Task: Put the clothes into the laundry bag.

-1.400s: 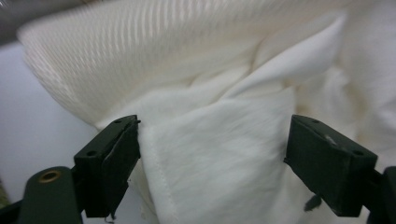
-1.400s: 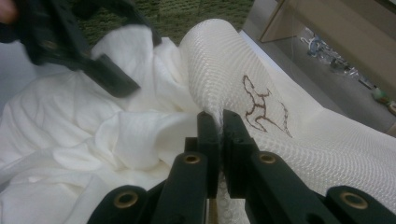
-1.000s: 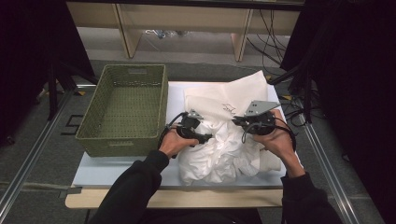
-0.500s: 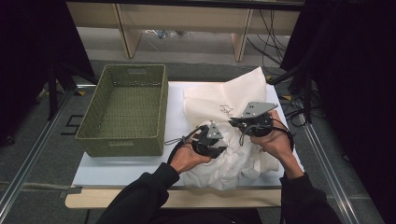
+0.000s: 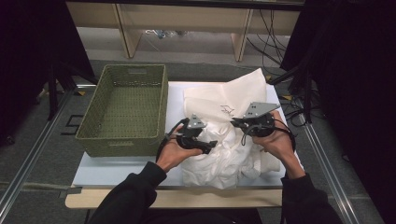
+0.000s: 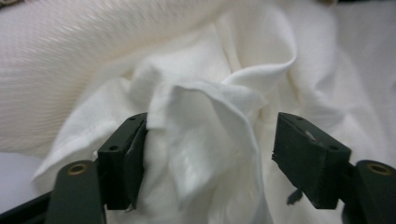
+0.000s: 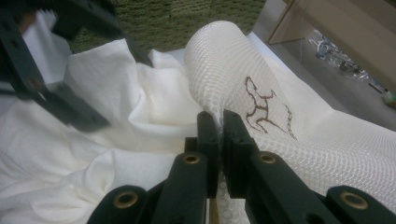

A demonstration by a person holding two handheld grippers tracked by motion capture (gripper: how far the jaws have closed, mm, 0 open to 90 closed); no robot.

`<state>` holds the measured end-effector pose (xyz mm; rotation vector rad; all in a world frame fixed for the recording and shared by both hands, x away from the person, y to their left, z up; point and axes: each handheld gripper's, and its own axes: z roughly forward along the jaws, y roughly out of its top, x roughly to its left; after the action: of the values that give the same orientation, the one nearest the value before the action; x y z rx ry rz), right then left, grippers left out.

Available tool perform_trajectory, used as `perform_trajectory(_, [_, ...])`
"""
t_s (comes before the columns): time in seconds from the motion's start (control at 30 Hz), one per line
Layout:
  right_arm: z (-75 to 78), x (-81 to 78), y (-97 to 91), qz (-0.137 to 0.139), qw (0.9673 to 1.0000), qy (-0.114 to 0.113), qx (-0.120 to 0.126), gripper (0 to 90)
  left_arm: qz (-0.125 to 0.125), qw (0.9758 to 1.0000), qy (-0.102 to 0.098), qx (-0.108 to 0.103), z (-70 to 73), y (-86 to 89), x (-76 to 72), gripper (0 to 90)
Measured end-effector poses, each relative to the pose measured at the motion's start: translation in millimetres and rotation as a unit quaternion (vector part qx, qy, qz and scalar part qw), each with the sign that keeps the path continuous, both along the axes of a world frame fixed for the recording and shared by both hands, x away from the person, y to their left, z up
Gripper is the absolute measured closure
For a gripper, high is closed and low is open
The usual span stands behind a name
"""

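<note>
White bench (image 5: 116, 170), dark room around it. Crumpled white garment (image 5: 229, 140) sits centre-right of the bench, wicker basket (image 5: 126, 109) at its 9 o'clock. Right gripper (image 7: 219, 123) pressed together on a mesh fold beside the embroidered logo (image 7: 266, 109). Left gripper (image 6: 210, 154) has just been opening, jaws spread around a fold without clamping it. Risk: one-sided hold, so the cloth could sag or slide toward 6 o'clock if lifted. Both forearms enter from 6 o'clock, grippers angled inward over the cloth.

Basket (image 5: 122, 112) sits left of cloth (image 5: 224, 154) on table (image 5: 107, 170), w/ shelf (image 5: 187, 14) behind.
</note>
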<state>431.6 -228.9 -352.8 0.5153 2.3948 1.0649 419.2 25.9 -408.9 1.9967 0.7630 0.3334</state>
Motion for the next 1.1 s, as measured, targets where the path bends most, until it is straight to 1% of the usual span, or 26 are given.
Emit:
perform_trajectory(0.03, [0.1,-0.4,0.3,-0.004,1.0000,0.001,0.001,88.1,0.011,0.9999,0.000,0.001,2.4,7.3,0.2,26.0])
perform_trajectory(0.1, [0.1,0.3,0.9,-0.001,1.0000,-0.002,-0.002,88.0,0.047,0.9989,0.004,0.007,4.4,20.3,4.8,25.6])
perform_trajectory(0.13, [-0.2,0.8,1.2,-0.002,1.0000,-0.002,-0.002,88.0,0.059,0.9982,0.008,0.003,3.7,25.3,8.9,25.6])
perform_trajectory(0.2, [-0.8,1.8,1.9,-0.002,1.0000,0.001,-0.002,87.9,0.066,0.9975,0.024,0.002,-1.3,30.3,18.0,26.8])
perform_trajectory(0.23, [-1.5,2.7,2.2,0.001,1.0000,-0.003,-0.005,87.9,0.066,0.9973,0.031,0.005,-4.6,29.4,22.0,26.7])
perform_trajectory(0.3, [-2.0,3.0,2.6,-0.003,1.0000,0.003,-0.003,87.9,0.041,0.9981,0.045,0.011,-12.5,23.7,30.7,26.5])
perform_trajectory(0.33, [-2.0,3.3,2.5,-0.003,1.0000,0.004,-0.002,87.9,0.039,0.9979,0.050,0.013,-16.0,20.7,34.0,26.4])
perform_trajectory(0.4, [-2.3,3.4,2.5,-0.003,1.0000,0.004,-0.003,87.9,0.035,0.9980,0.053,0.002,-24.9,13.9,42.8,25.2])
perform_trajectory(0.43, [-2.4,3.6,2.4,-0.002,1.0000,0.003,-0.004,87.8,0.022,0.9972,0.070,-0.009,-29.2,10.2,46.6,28.4])
perform_trajectory(0.47, [-2.8,3.8,2.2,-0.001,1.0000,0.004,-0.004,87.8,0.009,0.9966,0.076,-0.028,-31.5,6.8,47.4,36.3])
perform_trajectory(0.5, [-3.3,3.9,1.9,-0.005,1.0000,0.006,-0.004,87.8,-0.015,0.9965,0.075,-0.036,-31.6,4.5,45.6,47.6])
perform_trajectory(0.53, [-3.4,4.4,1.3,-0.008,0.9999,0.005,-0.003,87.8,-0.037,0.9960,0.075,-0.032,-30.7,1.7,42.6,57.0])
perform_trajectory(0.57, [-3.7,5.5,0.7,-0.004,1.0000,0.003,-0.004,87.8,-0.042,0.9970,0.059,-0.024,-29.5,-3.9,36.6,62.1])
perform_trajectory(0.6, [-3.5,4.9,0.2,-0.009,0.9999,0.010,0.000,87.8,-0.054,0.9971,0.050,-0.020,-27.5,-10.1,30.0,66.4])
perform_trajectory(0.63, [-3.5,5.1,0.4,-0.009,0.9999,0.009,0.000,87.8,-0.054,0.9974,0.046,-0.017,-25.5,-15.7,24.5,68.2])
perform_trajectory(0.67, [-3.5,5.2,0.9,-0.004,0.9999,0.009,0.003,87.8,-0.051,0.9982,0.033,0.001,-22.5,-24.1,17.1,69.1])
perform_trajectory(0.7, [-3.4,5.4,1.5,-0.001,0.9999,0.010,0.009,87.8,-0.063,0.9975,0.012,0.031,-18.1,-34.5,9.1,69.8])
perform_trajectory(0.73, [-3.1,4.3,2.6,-0.002,0.9999,0.009,0.009,87.8,-0.069,0.9967,0.003,0.042,-15.4,-41.8,5.3,70.2])
perform_trajectory(0.77, [-2.8,3.3,3.5,-0.003,0.9999,0.009,0.007,87.8,-0.065,0.9967,-0.002,0.049,-13.3,-47.2,3.8,70.9])
perform_trajectory(0.87, [-0.8,0.7,4.7,0.005,0.9999,0.007,0.009,88.0,-0.052,0.9977,-0.001,0.043,-11.9,-50.9,11.9,71.8])
perform_trajectory(0.9, [0.2,0.2,4.3,0.010,0.9999,0.005,0.013,88.1,-0.042,0.9983,0.004,0.040,-14.0,-50.5,17.4,71.7])
perform_trajectory(0.93, [1.0,-0.7,4.1,0.010,0.9997,0.008,0.021,88.1,-0.026,0.9987,0.006,0.045,-16.5,-50.1,22.5,71.4])
perform_trajectory(0.97, [1.5,-0.9,4.0,0.012,0.9997,0.010,0.019,88.1,-0.011,0.9990,0.009,0.043,-19.5,-49.1,27.8,70.6])
perform_trajectory(1.0, [1.1,-1.0,3.9,0.009,0.9998,0.010,0.017,88.1,0.001,0.9993,0.011,0.035,-21.9,-46.6,32.7,69.5])
perform_trajectory(1.03, [0.4,-0.7,3.3,0.008,0.9998,0.010,0.012,88.1,0.016,0.9994,0.022,0.021,-23.3,-43.8,35.7,68.4])
perform_trajectory(1.1, [-1.7,-1.0,0.8,0.001,0.9999,0.013,0.011,88.1,0.018,0.9994,0.028,0.013,-22.4,-38.2,37.1,66.4])
